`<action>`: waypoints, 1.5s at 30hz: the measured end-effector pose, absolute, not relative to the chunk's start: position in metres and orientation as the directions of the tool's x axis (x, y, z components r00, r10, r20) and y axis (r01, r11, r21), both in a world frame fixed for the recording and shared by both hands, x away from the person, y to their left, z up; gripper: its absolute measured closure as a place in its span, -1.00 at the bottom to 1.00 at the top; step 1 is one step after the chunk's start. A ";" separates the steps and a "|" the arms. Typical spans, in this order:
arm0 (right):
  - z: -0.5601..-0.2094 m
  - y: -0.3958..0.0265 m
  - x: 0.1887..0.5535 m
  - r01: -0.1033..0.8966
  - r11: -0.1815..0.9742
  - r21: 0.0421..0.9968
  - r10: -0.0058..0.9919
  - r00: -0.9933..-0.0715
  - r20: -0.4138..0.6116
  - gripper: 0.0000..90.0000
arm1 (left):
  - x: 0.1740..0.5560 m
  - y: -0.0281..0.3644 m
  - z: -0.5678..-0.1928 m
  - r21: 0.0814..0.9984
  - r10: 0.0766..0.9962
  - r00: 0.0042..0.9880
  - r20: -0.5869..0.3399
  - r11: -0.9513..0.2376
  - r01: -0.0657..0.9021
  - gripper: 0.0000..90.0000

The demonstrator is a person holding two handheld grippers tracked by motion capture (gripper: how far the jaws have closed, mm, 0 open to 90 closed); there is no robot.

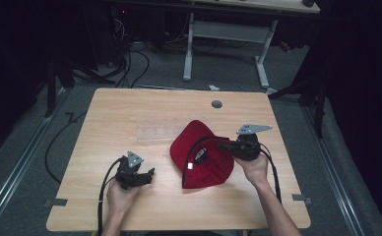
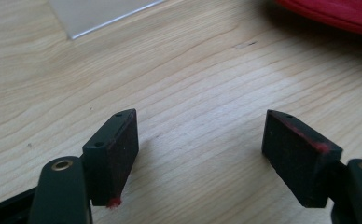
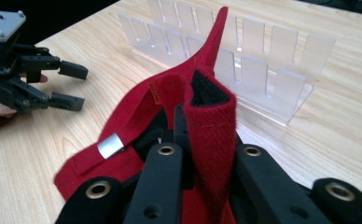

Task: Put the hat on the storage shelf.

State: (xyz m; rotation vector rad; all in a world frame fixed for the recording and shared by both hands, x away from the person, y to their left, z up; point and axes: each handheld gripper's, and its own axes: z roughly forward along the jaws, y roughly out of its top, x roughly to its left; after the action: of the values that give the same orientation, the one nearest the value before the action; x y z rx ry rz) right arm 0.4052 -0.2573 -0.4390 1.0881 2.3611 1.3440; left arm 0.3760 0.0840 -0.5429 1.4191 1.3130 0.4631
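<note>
Pale woodgrain table [image 1: 130,113], red twill cap [image 1: 199,147]

A wooden table [image 1: 130,206] stands under low light in a dim room, a clear plastic rack [image 3: 263,60] set near its middle.

The rack's upright slotted dividers rise in rows from the pale woodgrain. A round grey cap [image 1: 216,104] sits in the tabletop near the far edge. Beyond the table, a white-legged desk frame [image 1: 223,34] stands on grey carpet, with black cables [image 1: 135,64] looped across the floor to its left. Metal rails [image 1: 12,182] run along the floor at both sides.
</note>
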 end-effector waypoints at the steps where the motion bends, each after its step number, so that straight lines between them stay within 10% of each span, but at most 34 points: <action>1: -0.437 -0.257 0.405 0.491 0.309 0.814 0.691 -0.705 0.163 0.89 | 0.375 0.083 -0.542 0.873 0.873 0.321 -0.366 0.203 0.444 -0.39; 45: -0.392 -0.236 0.407 0.505 0.261 0.823 0.617 -0.743 0.260 0.89 | 0.362 0.023 -0.515 0.922 0.794 0.503 -0.341 0.180 0.342 -0.60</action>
State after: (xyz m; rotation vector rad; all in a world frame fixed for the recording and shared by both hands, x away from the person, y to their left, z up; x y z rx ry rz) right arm 0.4071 -0.2359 -0.3920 1.0738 2.4024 1.4988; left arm 0.3623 0.0225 -0.5145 1.4145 1.0680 0.4251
